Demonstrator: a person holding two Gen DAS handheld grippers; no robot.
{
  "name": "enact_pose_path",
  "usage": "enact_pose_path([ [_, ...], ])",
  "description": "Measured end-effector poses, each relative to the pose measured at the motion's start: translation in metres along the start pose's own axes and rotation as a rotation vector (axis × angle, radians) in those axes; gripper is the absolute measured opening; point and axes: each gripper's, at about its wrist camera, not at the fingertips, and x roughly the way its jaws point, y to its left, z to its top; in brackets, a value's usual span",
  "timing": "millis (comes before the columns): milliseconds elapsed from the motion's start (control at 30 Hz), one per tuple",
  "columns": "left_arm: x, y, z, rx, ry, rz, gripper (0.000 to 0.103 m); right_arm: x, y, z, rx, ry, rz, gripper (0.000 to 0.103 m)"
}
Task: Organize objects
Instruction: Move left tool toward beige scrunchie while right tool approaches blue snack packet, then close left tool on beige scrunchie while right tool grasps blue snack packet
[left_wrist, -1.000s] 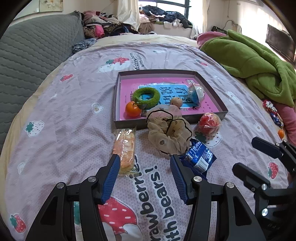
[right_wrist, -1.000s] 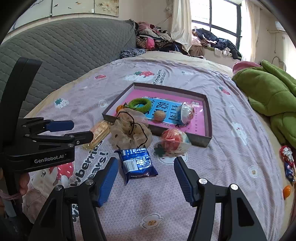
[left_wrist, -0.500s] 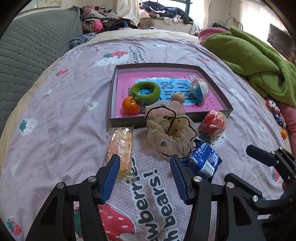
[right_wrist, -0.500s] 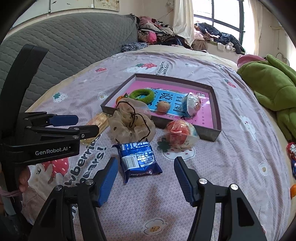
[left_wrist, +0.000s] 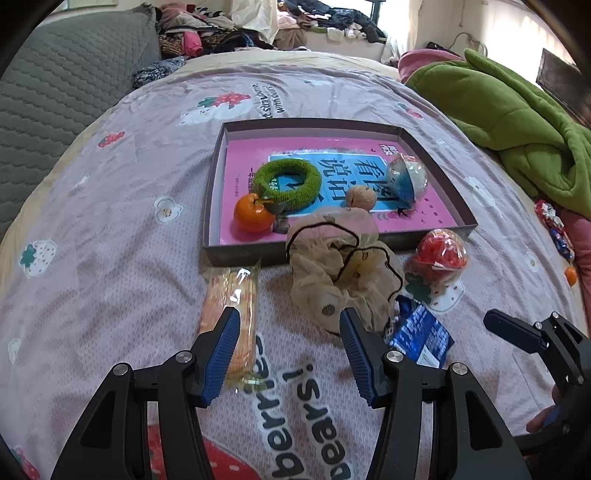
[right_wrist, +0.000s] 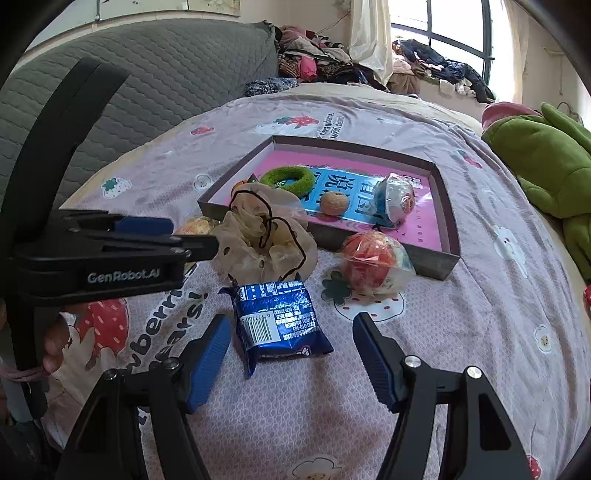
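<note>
A shallow box (left_wrist: 243, 254) (right_wrist: 436, 262) with a pink book inside lies on the bedspread. It holds a green ring (left_wrist: 288, 181), an orange (left_wrist: 253, 214), a walnut (left_wrist: 360, 197) and a blue-white wrapped ball (left_wrist: 406, 177). In front of the box lie a wrapped orange snack bar (left_wrist: 229, 306), a beige scrunchie (left_wrist: 343, 273) (right_wrist: 266, 240), a red wrapped ball (left_wrist: 439, 251) (right_wrist: 373, 262) and a blue snack packet (right_wrist: 279, 325) (left_wrist: 421, 336). My left gripper (left_wrist: 288, 354) is open, over the bedspread between the bar and the scrunchie. My right gripper (right_wrist: 291, 365) is open, with the blue packet between its fingers' tips.
A green blanket (left_wrist: 517, 122) is heaped on the right. A grey quilted headboard (left_wrist: 48, 96) stands on the left. Clothes (left_wrist: 221, 29) are piled at the back. Small wrapped sweets (left_wrist: 554, 225) lie near the bed's right edge.
Both grippers have moved forward and lower toward the objects. The blue packet now sits closer between the right fingers. Both stay open.
</note>
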Motion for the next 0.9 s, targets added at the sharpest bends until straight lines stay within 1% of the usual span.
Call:
enact_pose_path([
  [400, 0.028, -0.003, 0.018, -0.005, 0.026, -0.006, 0.058, 0.010, -0.001, 0.004, -0.020, 0.002, 0.000, 0.068],
  [567, 0.041, -0.005, 0.022, 0.004, 0.044, -0.003, 0.058, 0.017, 0.000, 0.003, -0.039, 0.014, -0.020, 0.068],
  [667, 0.046, -0.006, 0.023, 0.008, 0.051, -0.003, 0.058, 0.022, -0.001, 0.003, -0.040, 0.021, 0.003, 0.068],
  [900, 0.052, -0.008, 0.025, 0.019, 0.051, 0.002, 0.058, 0.034, 0.004, 0.005, -0.062, 0.032, 0.005, 0.069],
])
